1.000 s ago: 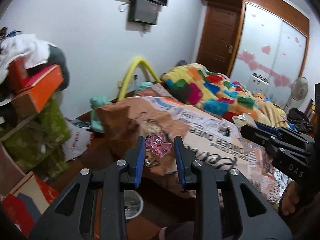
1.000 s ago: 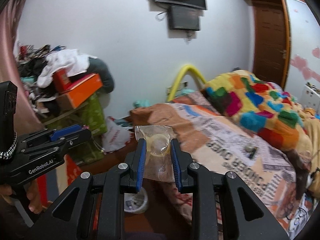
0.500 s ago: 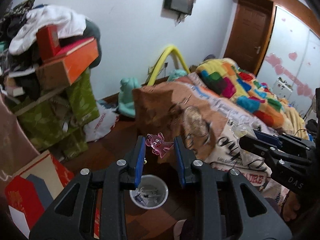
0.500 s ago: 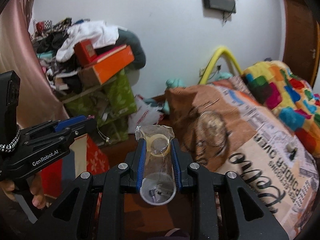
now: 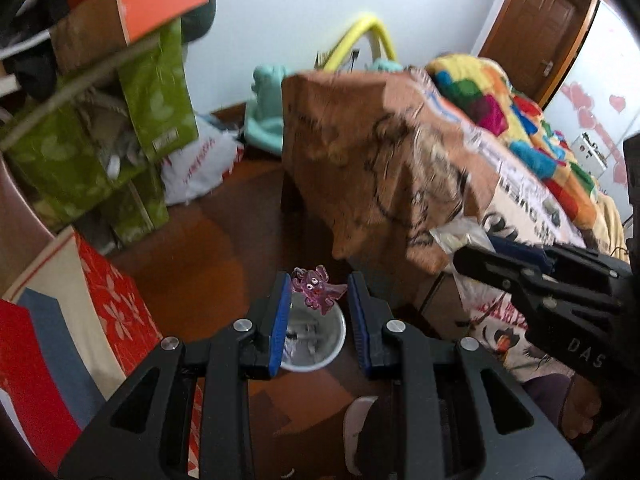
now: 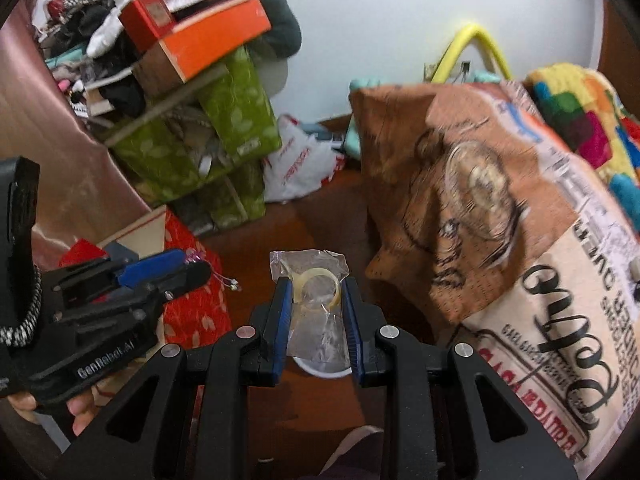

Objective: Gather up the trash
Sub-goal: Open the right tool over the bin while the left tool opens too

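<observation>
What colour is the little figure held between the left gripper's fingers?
The little figure is see-through pink-purple, clearest in the left wrist view.

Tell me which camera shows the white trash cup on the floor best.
The left wrist view. The white cup sits between the left tongs, its open mouth and the scraps inside visible under the pink charm. In the right wrist view only its lower rim peeks out beneath the clear plastic packet.
</observation>
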Action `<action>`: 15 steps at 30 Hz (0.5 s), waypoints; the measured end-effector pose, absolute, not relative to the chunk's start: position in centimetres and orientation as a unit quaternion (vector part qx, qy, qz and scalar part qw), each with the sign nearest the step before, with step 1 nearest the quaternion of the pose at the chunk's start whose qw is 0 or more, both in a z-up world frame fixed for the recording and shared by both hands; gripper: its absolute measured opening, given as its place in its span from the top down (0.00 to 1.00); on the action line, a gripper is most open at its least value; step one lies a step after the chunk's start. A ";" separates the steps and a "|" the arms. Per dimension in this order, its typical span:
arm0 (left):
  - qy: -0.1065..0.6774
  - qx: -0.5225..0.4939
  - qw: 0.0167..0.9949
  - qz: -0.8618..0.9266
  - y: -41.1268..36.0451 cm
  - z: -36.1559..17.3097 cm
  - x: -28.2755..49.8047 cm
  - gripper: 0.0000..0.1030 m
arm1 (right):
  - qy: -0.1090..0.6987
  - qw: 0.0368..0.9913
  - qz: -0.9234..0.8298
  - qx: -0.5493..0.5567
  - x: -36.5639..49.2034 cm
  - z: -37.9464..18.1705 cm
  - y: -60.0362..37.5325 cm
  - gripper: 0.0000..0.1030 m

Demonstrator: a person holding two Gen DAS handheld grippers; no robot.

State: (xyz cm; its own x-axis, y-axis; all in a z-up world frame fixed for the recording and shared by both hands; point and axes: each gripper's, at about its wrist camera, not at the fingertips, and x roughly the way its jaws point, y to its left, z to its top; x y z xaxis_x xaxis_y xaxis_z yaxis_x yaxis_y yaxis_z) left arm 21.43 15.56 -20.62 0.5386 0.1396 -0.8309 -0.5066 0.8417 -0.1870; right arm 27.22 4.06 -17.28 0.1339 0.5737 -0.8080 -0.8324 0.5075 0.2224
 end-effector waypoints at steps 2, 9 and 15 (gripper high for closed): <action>0.456 -0.210 0.844 0.188 15.7 -21.9 21.9 0.73 | 0.467 0.730 0.479 -0.141 27.7 -18.0 4.6 0.78; 0.481 -0.229 0.827 0.180 16.7 -24.4 22.8 0.73 | 0.491 0.708 0.489 -0.137 28.8 -19.6 6.2 0.77; 0.491 -0.236 0.821 0.172 16.9 -24.7 23.5 0.71 | 0.503 0.701 0.482 -0.150 29.4 -20.0 7.0 0.70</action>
State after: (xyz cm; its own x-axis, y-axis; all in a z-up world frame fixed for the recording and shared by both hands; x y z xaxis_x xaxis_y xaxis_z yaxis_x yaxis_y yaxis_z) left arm 23.54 16.90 -24.72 0.4585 0.0505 -0.8873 -0.5144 0.8292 -0.2186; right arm 29.41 6.95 -19.99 0.0278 0.5247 -0.8509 -0.8276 0.4895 0.2748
